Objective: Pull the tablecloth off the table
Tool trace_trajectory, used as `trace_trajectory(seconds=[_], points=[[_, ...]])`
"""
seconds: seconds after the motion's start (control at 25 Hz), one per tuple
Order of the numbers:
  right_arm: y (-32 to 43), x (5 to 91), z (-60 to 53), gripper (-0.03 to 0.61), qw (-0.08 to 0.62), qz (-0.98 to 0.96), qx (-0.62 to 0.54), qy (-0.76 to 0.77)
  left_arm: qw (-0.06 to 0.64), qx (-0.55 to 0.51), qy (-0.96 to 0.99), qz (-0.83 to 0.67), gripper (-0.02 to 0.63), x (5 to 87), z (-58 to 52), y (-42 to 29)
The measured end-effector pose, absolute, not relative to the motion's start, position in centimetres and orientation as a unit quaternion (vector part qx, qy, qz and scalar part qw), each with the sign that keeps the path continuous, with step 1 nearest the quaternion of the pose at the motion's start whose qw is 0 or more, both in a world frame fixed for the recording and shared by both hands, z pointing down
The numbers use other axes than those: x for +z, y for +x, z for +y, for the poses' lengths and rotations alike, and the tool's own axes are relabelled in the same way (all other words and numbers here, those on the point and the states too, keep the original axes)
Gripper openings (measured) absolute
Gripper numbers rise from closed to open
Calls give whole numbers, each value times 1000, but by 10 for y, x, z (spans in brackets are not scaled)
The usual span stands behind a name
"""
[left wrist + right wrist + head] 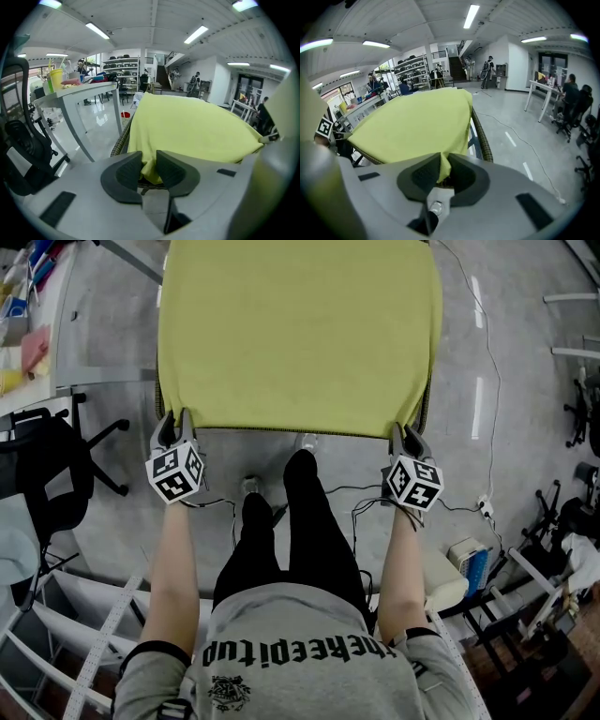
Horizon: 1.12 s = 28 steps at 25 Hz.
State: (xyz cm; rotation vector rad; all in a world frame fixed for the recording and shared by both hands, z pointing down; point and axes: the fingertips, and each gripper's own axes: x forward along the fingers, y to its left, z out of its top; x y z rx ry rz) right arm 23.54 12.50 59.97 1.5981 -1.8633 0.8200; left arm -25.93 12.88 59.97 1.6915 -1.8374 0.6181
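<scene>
Grey floor runs under the person's feet, and cables trail across it just in front of the worktop.

Nearest the person, the left gripper is closed on the near left corner of the tablecloth. In the left gripper view a bunched fold of the yellow-green tablecloth fills the gap in the left gripper, with both pads pressing on it. The right gripper is clamped on the near right corner in the same way. In the right gripper view a thin pleat of the tablecloth is pinched inside the right gripper.

Beyond the grippers the tablecloth lies spread flat over the whole worktop. Only the woven rim shows, along the right side.

The tablecloth looks light, soft and limp. It folds wherever it is pinched and will likely sag in the middle between the two corners once it is drawn off. Being thin, it could slip from the pads if only its very edge is caught, so a deep hold on both near corners seems the right place. An even pull toward the person should keep it from skewing or snagging on the woven rim.

Farther off stand tables, shelves and a few people.
</scene>
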Motion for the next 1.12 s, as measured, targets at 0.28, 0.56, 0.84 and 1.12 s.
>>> trace_trajectory(seconds=[0.28,0.56,0.84,1.12], points=[[235,581,123,26,220,-685,338,606,360,205,629,-657,31,596,129,-255],[236,553,139,26,202,-691,328,612,356,198,664,-627,30,569,149,-255],[227,517,175,26,203,-710,293,607,313,194,696,-616,29,533,180,-261],[217,483,206,26,187,-719,270,612,278,177,726,-603,31,492,203,-271]])
